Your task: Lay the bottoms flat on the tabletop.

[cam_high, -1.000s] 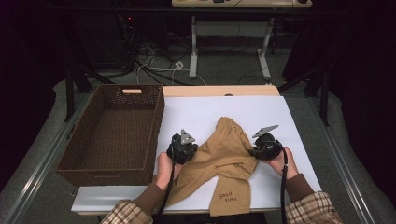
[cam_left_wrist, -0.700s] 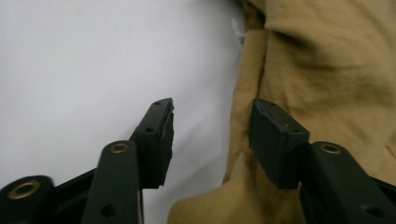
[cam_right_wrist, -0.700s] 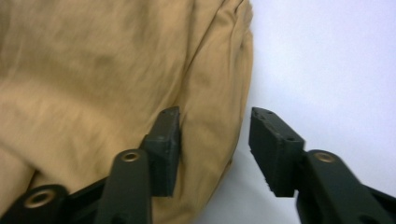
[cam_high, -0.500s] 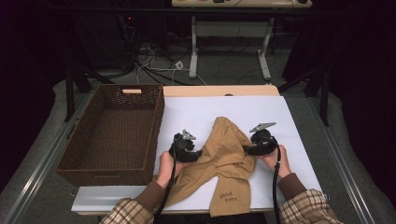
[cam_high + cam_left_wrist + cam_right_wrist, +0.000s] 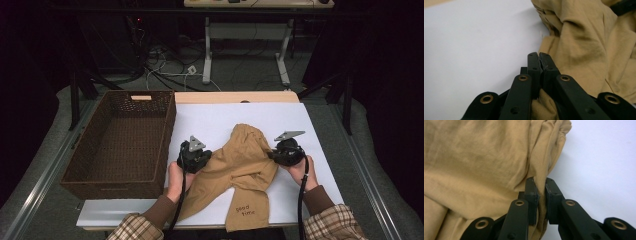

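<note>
Shirt: tan and crumpled, it lies on the white sheet that covers the table, right of the wicker basket, with its near end hanging over the table's front edge. That near end bears the small words "good time". The far end bunches up into a rounded peak toward the middle of the sheet.

Your left gripper sits at the shirt's left edge, close beside the basket's right wall. Its jaws have just been closing, and in the left gripper view the gripper is clenched on a fold of the cloth: the tips meet with fabric caught lower down between the black arms.

Your right gripper sits at the shirt's right edge, opposite the left one. Its jaws have just been closing too. In the right gripper view the gripper pinches a gathered ridge of the shirt, the cloth running up from between the pads into a puckered hem.

Both your hands rest low on the sheet, one on each side of the shirt. The basket holds nothing that I can see.
</note>
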Available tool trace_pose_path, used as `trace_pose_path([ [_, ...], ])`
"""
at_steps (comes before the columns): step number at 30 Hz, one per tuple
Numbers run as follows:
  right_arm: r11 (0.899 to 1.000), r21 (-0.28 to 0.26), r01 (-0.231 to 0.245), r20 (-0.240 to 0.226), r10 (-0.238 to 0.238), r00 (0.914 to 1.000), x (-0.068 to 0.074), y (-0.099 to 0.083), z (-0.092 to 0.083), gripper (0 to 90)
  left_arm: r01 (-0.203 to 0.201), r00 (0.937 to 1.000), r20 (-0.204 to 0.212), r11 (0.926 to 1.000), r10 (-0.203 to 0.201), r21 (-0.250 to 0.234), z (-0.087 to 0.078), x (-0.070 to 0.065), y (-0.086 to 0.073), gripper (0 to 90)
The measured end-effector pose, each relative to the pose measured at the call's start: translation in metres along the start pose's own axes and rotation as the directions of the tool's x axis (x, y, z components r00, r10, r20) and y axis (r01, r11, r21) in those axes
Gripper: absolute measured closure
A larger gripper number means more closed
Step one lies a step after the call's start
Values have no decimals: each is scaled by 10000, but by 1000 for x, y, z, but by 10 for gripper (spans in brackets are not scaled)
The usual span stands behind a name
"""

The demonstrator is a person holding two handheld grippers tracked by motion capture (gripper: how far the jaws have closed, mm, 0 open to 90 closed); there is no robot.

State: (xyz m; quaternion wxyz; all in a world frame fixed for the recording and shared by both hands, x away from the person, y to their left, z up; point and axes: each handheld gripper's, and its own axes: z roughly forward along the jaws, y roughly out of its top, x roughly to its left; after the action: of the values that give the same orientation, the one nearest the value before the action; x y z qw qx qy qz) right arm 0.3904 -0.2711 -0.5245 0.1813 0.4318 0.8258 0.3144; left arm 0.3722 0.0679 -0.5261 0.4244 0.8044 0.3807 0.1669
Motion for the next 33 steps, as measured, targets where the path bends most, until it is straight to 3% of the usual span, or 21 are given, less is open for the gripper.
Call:
trace_pose_path([
  [4, 9998, 58, -209, 83, 208, 9997, -4, -2, -5, 823, -30, 9999, -97, 10000, 30, -16, -5, 0, 2, 876],
  [5, 9993, 306, -231, 56, 229, 9997, -5, -3, -4, 822, -19, 10000, -89, 10000, 20, 84, -5, 0, 1, 876],
  [10, 9930, 1181, 33, 26, -37, 10000, -4, -8, 12, 767, -186, 9998, 124, 9938, 174, 1098, 10, 0, -6, 872],
  [12, 9926, 1211, -10, 46, 5, 10000, -4, -8, 13, 716, -268, 9993, 312, 9876, 222, 1549, 16, 0, -8, 867],
  [15, 9927, 1200, -131, 108, 119, 9999, -6, -8, 14, 621, -390, 9982, 508, 9835, 304, 1768, 20, -2, -8, 826],
  [21, 9948, 916, -440, 124, 431, 9990, -8, -7, 12, 565, -242, 9994, 273, 9875, 202, 1556, 19, 0, -3, 647],
  [26, 9962, 734, -465, 342, 441, 9984, -8, -3, 12, 538, -116, 9999, 41, 9906, 111, 1365, 21, 2, 2, 575],
  [28, 9953, 858, -449, 241, 430, 9988, -6, -3, 16, 534, -110, 9999, 120, 9879, 92, 1549, 25, 1, 3, 551],
  [33, 9940, 1018, -398, 196, 380, 9991, -4, -3, 21, 543, -48, 9996, 289, 9721, -20, 2344, 41, 2, 0, 475],
])
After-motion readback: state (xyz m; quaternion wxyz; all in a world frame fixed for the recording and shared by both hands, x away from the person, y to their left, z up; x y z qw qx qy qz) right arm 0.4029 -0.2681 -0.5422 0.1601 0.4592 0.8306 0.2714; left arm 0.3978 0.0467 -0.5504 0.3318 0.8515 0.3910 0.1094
